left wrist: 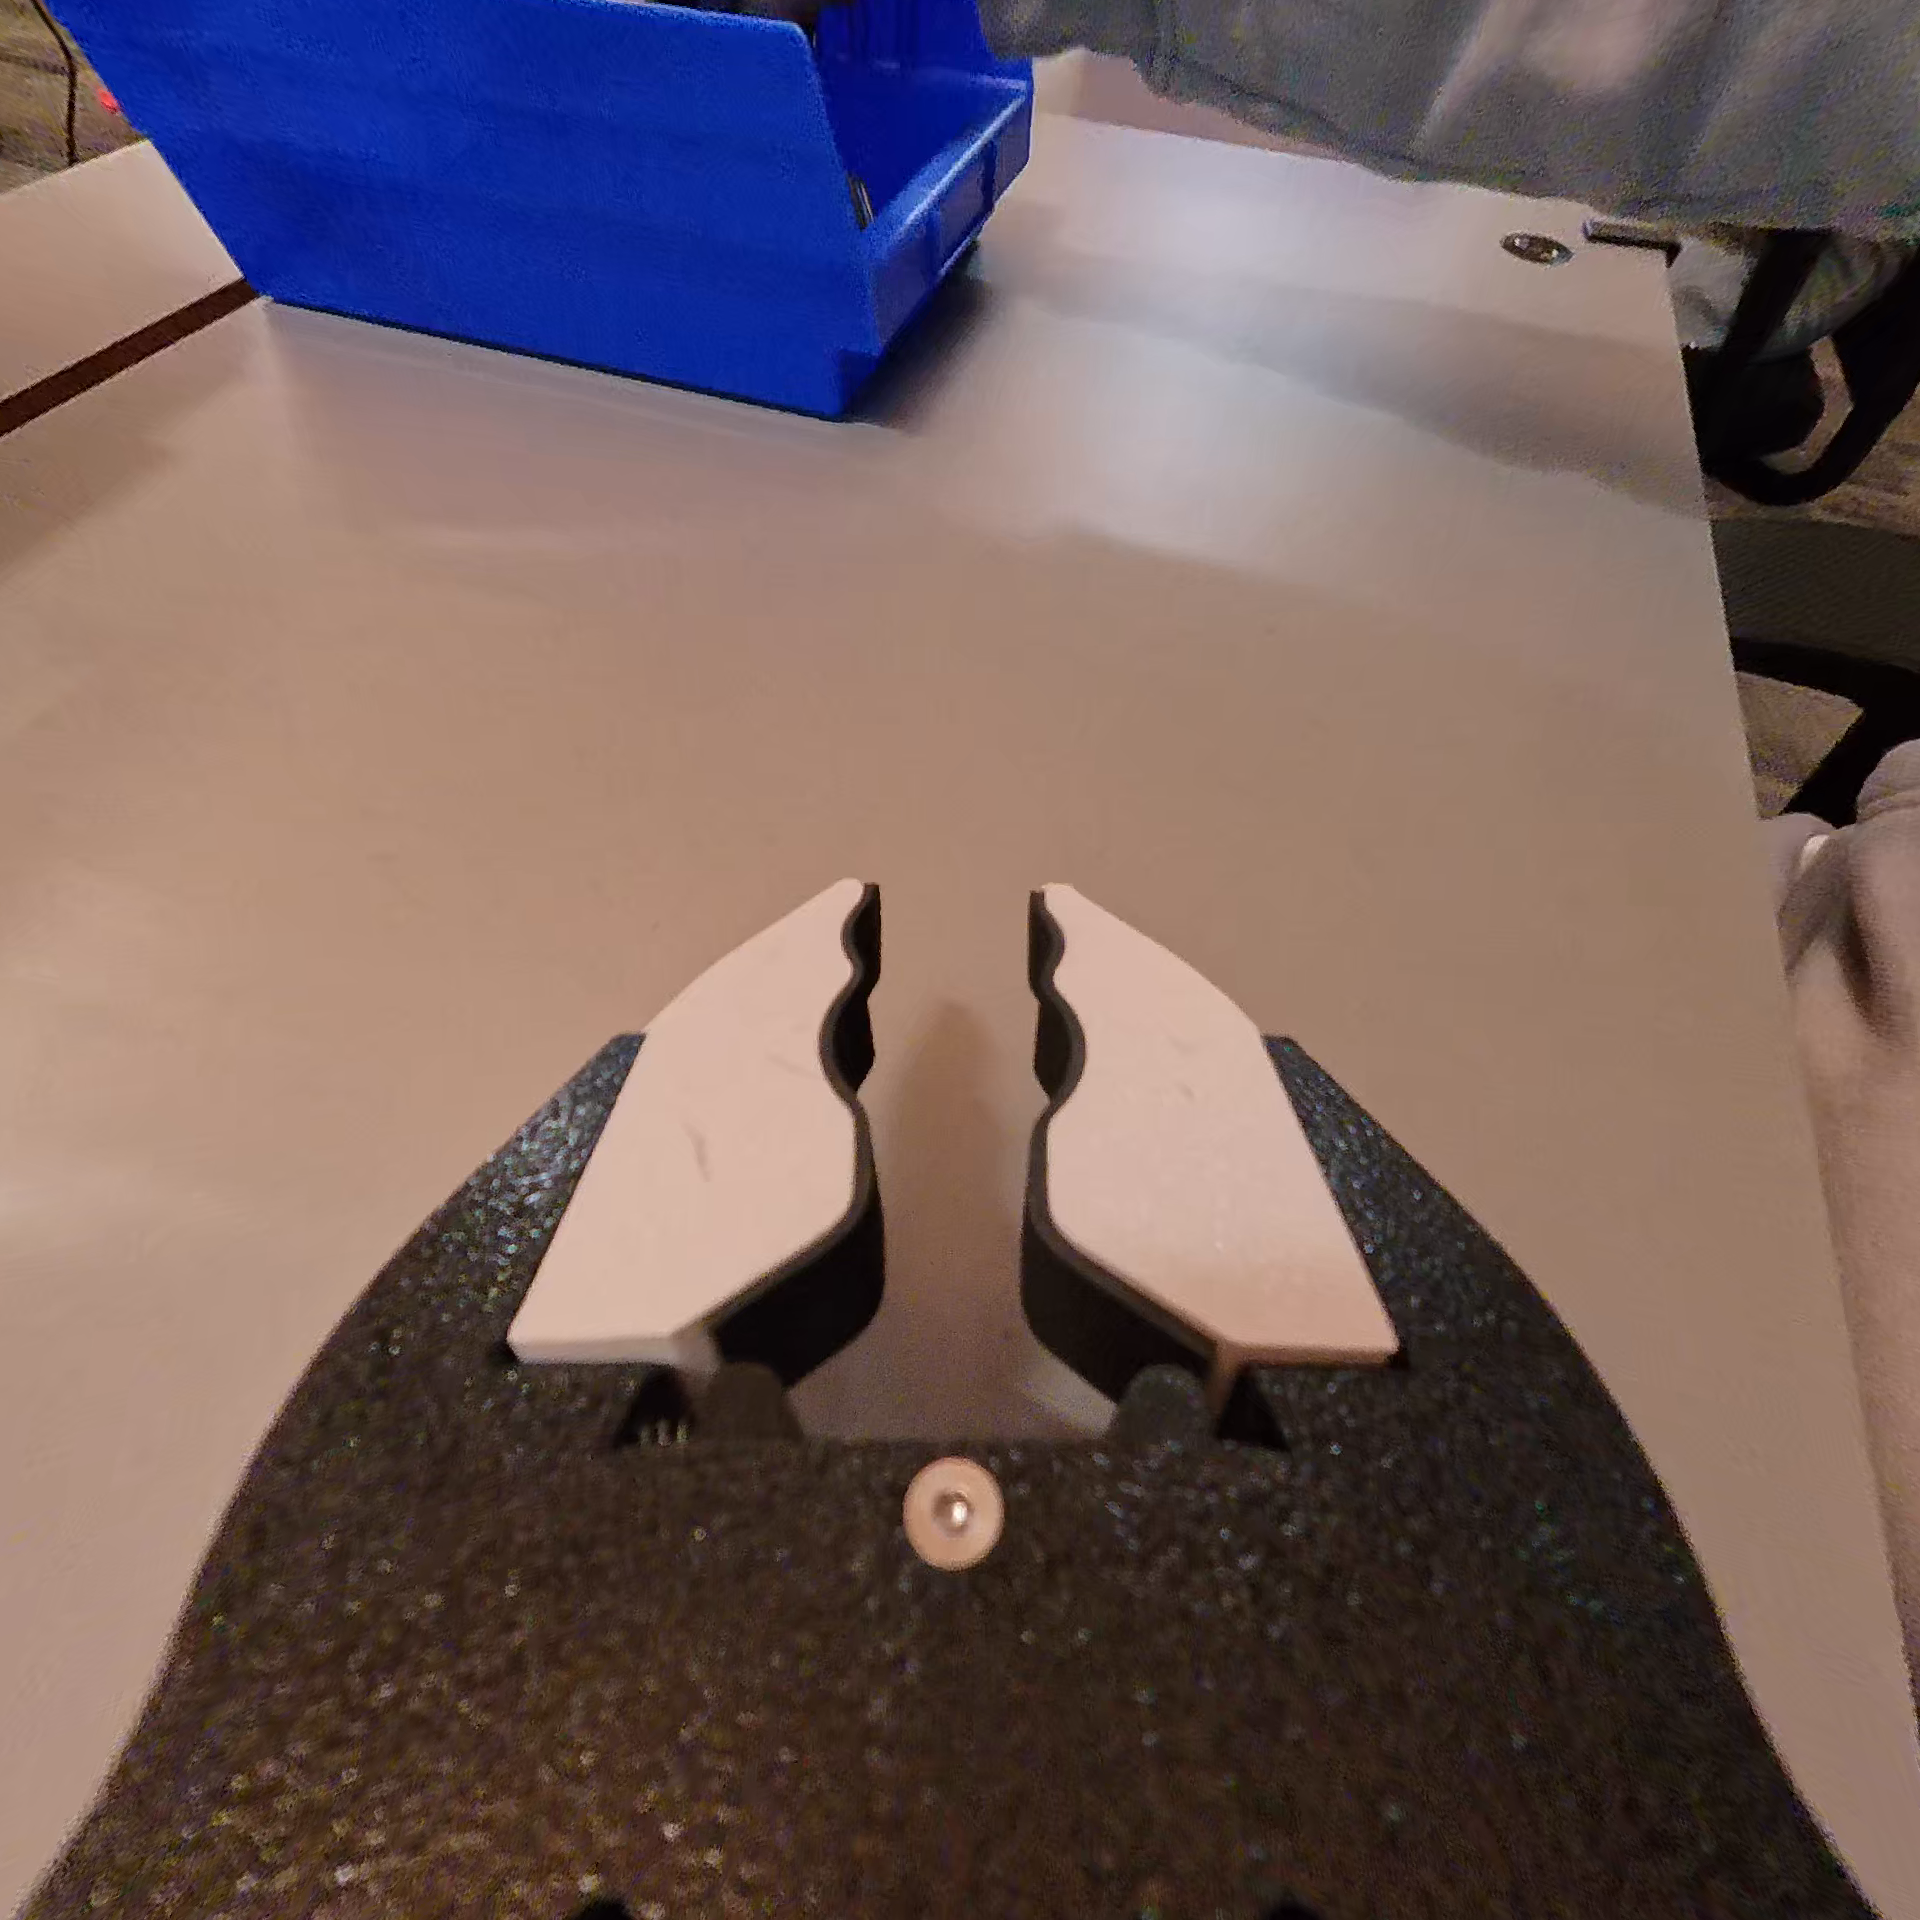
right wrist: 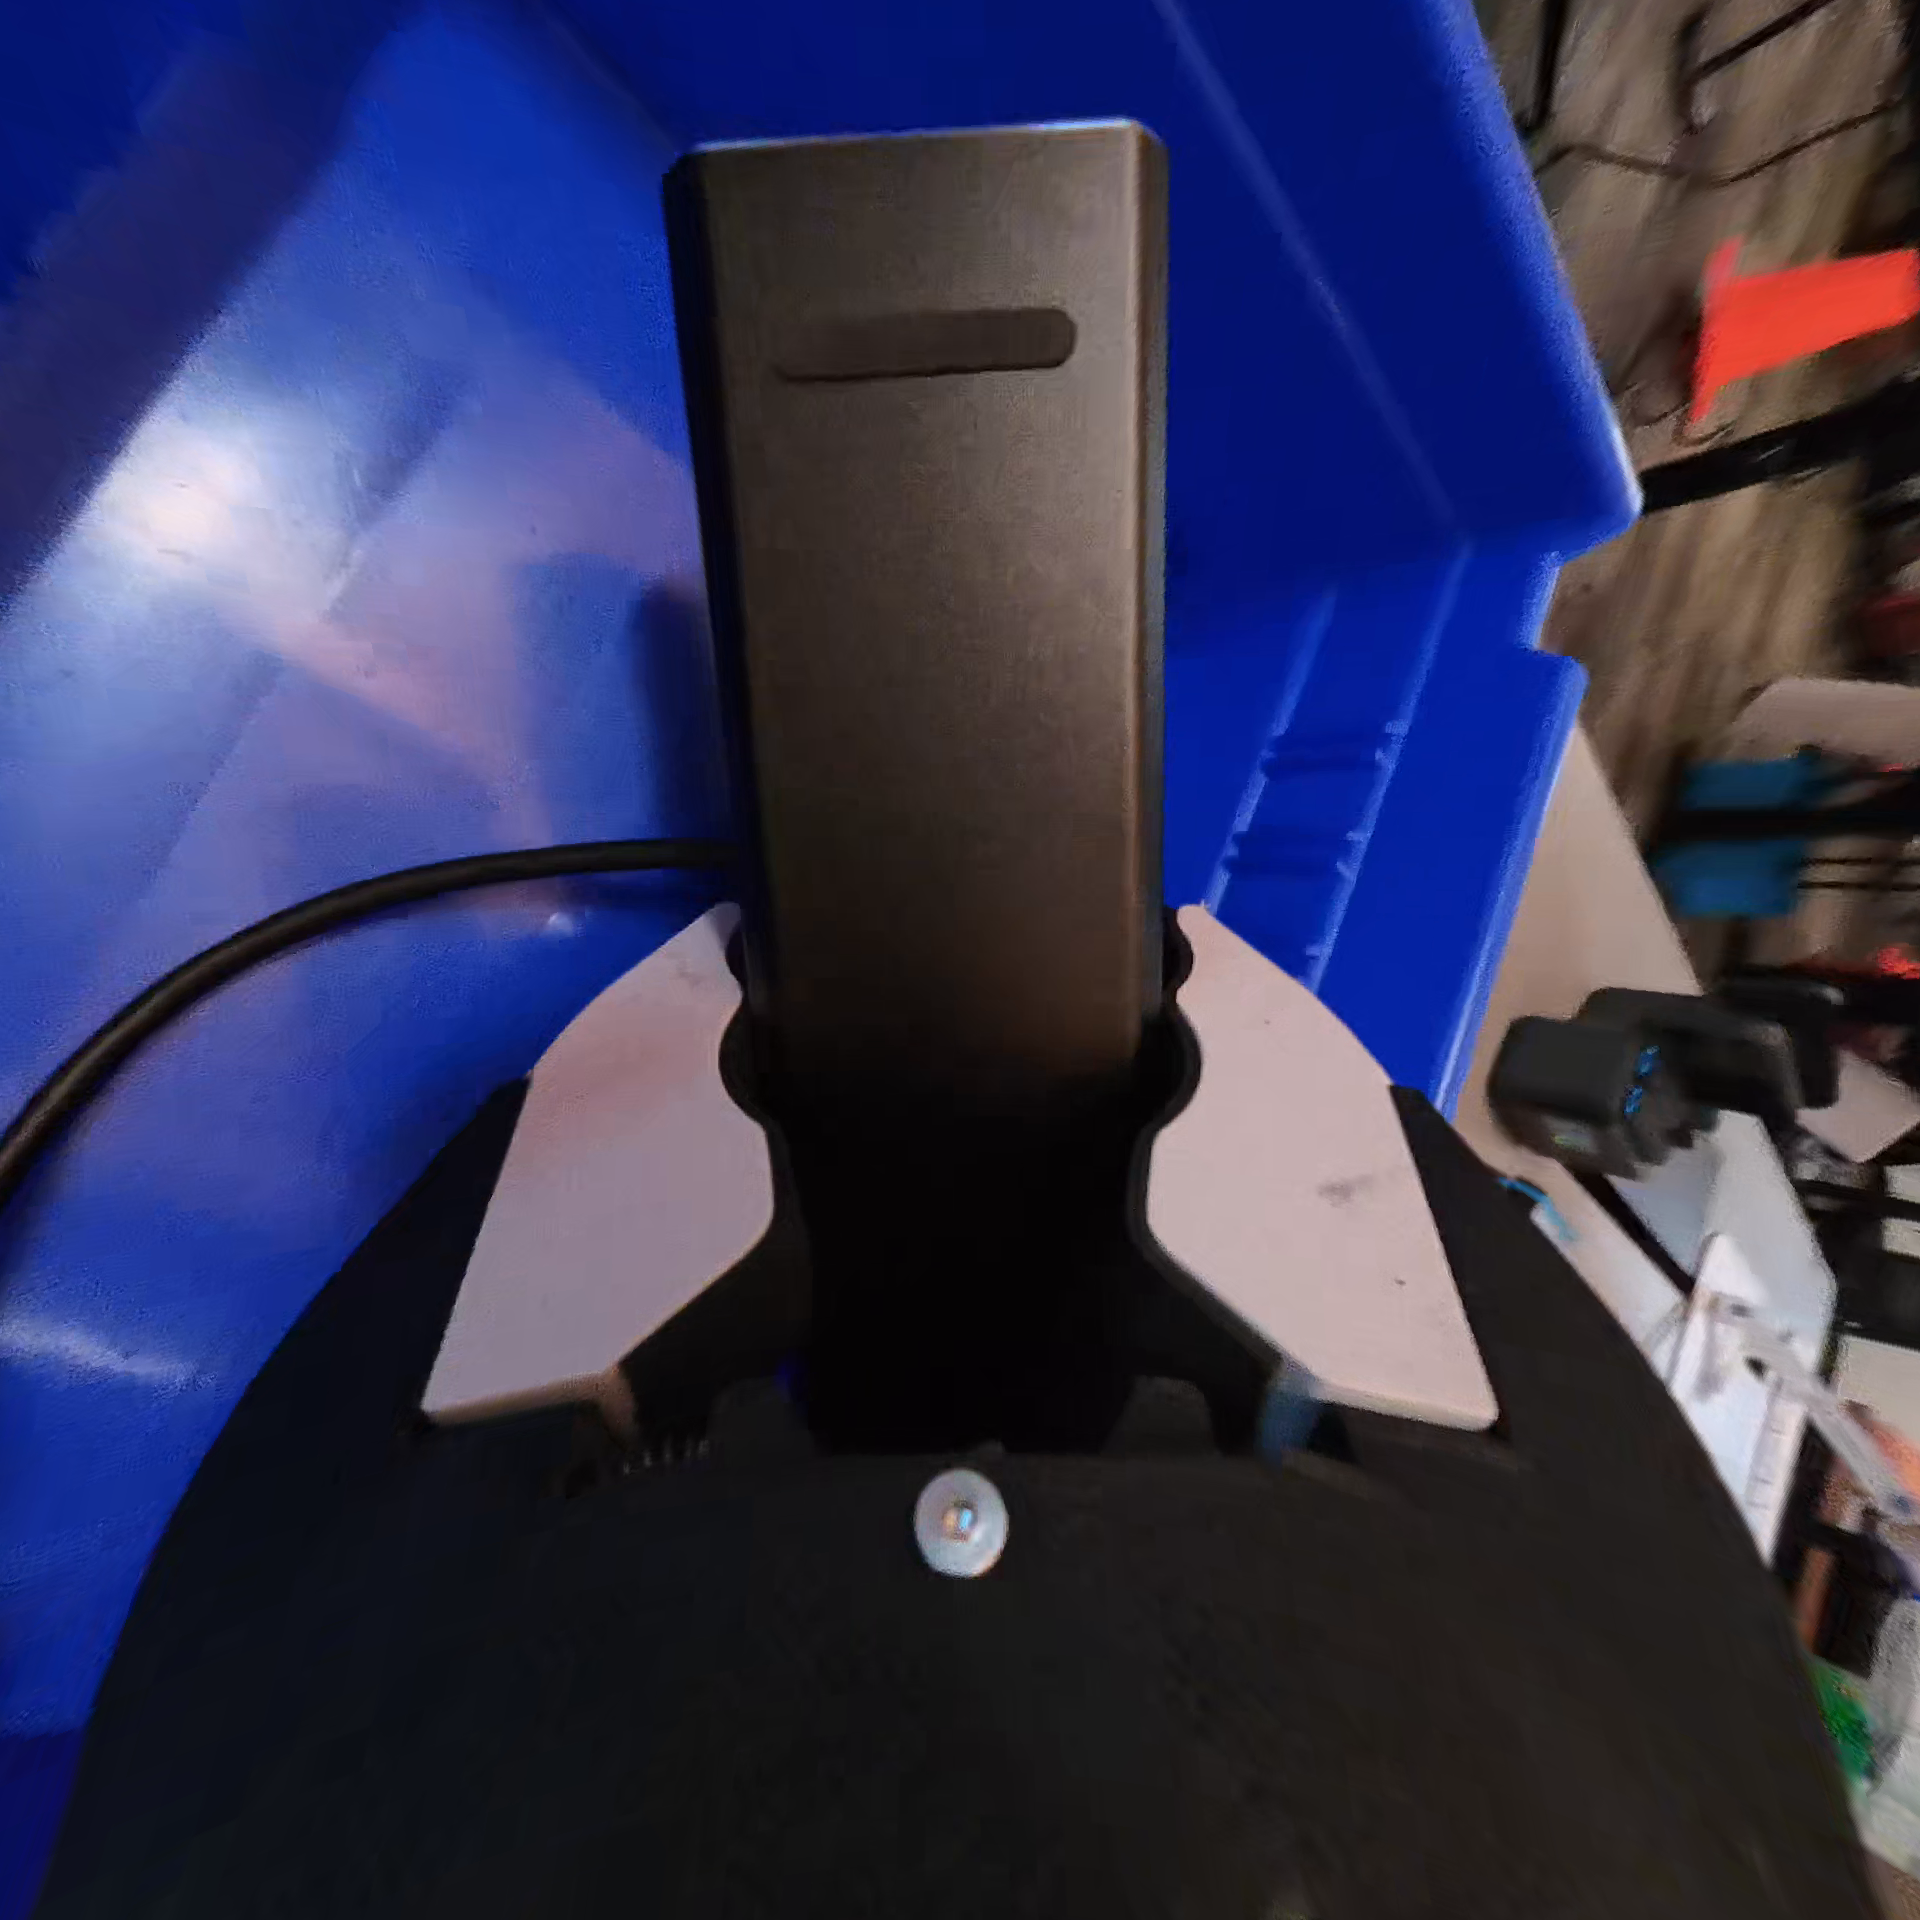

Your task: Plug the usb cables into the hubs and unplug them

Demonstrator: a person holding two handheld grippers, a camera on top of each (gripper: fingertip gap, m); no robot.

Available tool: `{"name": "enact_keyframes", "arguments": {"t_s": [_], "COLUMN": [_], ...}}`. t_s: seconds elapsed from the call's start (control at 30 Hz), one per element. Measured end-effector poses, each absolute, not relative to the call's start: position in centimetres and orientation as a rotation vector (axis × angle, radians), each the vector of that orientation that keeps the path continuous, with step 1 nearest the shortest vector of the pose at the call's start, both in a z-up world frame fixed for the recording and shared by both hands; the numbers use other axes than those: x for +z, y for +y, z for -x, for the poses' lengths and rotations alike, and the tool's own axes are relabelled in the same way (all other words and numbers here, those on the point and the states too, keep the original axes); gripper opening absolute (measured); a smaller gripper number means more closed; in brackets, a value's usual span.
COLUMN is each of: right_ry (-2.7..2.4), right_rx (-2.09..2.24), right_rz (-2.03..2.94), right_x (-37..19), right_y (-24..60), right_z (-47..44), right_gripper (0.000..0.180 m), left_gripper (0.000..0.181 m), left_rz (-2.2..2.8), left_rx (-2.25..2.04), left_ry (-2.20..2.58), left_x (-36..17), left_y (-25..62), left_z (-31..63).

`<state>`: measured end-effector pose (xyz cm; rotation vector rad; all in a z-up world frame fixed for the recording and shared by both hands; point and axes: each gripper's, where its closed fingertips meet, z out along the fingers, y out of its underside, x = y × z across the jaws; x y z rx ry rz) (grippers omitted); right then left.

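Dark grey hub [right wrist: 935,582] clamped between the fingers of the right hand-held gripper [right wrist: 961,925], long body pointing forward into the blue bin [right wrist: 312,520] — held above or just inside it, contact with the bin floor impossible to tell. Black cable [right wrist: 260,935] curving off the hub's left side, down toward the lower left. Left hand-held gripper [left wrist: 954,894] parted and empty over bare table [left wrist: 520,675], well apart from the same blue bin [left wrist: 520,156]. Likely hitches: cable snagging on the bin wall while lifting out, twisting the hub in the grip — or the smooth casing slipping under that tug.
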<state>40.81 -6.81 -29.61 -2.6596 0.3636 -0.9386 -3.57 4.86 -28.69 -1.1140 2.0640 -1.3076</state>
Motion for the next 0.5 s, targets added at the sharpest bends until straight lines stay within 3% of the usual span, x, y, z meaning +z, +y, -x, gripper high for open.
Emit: {"name": "enact_keyframes", "arguments": {"t_s": [0.13, 0.27, 0.5], "right_ry": [0.218, 0.207, 0.328], "right_rx": [-1.050, -0.901, -0.688], "right_rz": [2.746, 2.734, 2.426], "right_x": [-30.4, -29.5, -22.7], "right_y": [-6.7, -5.6, -5.9], "right_z": [-40.4, -38.3, -34.2], "right_gripper": [0.073, 0.072, 0.092], "left_gripper": [0.027, 0.027, 0.031], "left_rz": [1.145, 1.172, 1.222], "left_rx": [-1.309, -1.323, -1.263], "left_ry": [2.053, 2.029, 1.893], "left_x": [-28.8, -28.6, -25.3], "left_y": [5.4, 5.8, 9.5], "left_z": [4.0, 4.0, 4.9]}}
